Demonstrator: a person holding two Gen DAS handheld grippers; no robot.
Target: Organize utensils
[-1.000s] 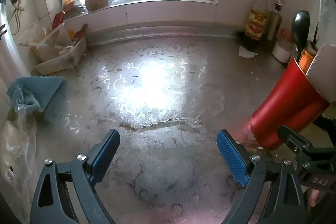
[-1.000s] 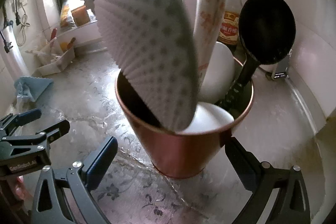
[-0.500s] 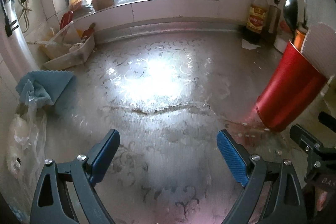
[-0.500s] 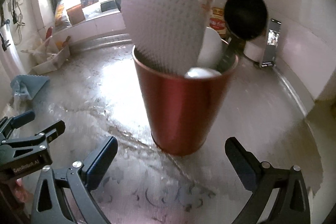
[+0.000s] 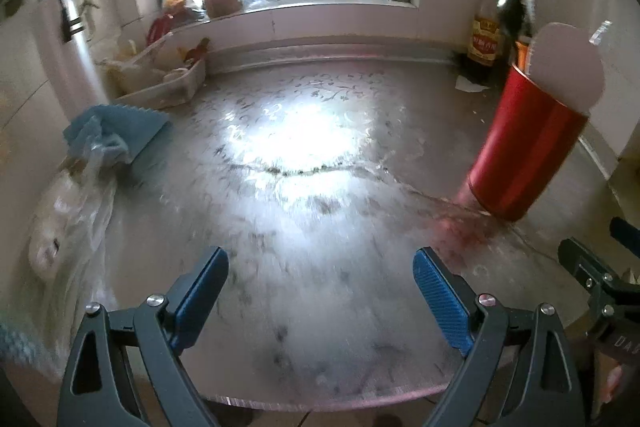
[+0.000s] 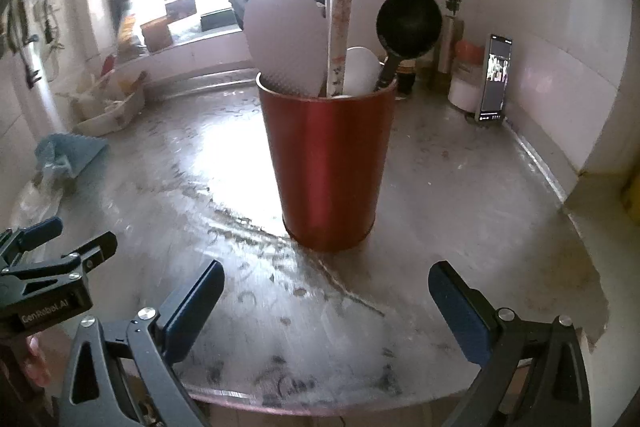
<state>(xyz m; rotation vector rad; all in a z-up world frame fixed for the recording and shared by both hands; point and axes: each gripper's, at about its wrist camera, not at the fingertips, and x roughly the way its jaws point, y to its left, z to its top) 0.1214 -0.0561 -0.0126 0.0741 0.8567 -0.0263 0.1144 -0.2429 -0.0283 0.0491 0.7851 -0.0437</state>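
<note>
Left wrist view
Left claw (image 5: 320, 291): wide open, holding nothing, low over the bare counter (image 5: 304, 147).
Red cup (image 5: 524, 151): far ahead and to the right of this claw, standing up, well apart from it.
Why: I think the cup is done with, so this claw has nothing to grab.
Around: blue cloth (image 5: 116, 131) and a plastic bag (image 5: 68, 223) ahead on the left; a plastic tub (image 5: 160, 83) further ahead on the left; a sauce bottle (image 5: 486, 35) behind the cup.
In the way: nothing between the fingers.

Right wrist view
Right claw (image 6: 326, 311): wide open, empty, pointing at the cup but not touching it.
Red cup (image 6: 328, 163): just ahead, in the middle, upright.
Inside it: white rice paddle (image 6: 286, 39), wrapped chopsticks (image 6: 342, 15), black ladle (image 6: 408, 23), white spoon (image 6: 360, 71), all with handles down so they stay together.
Around: phone (image 6: 494, 79) leaning on the wall, ahead on the right.
Left claw (image 6: 56, 259): seen at the left side.
In the way: nothing I can see.
</note>
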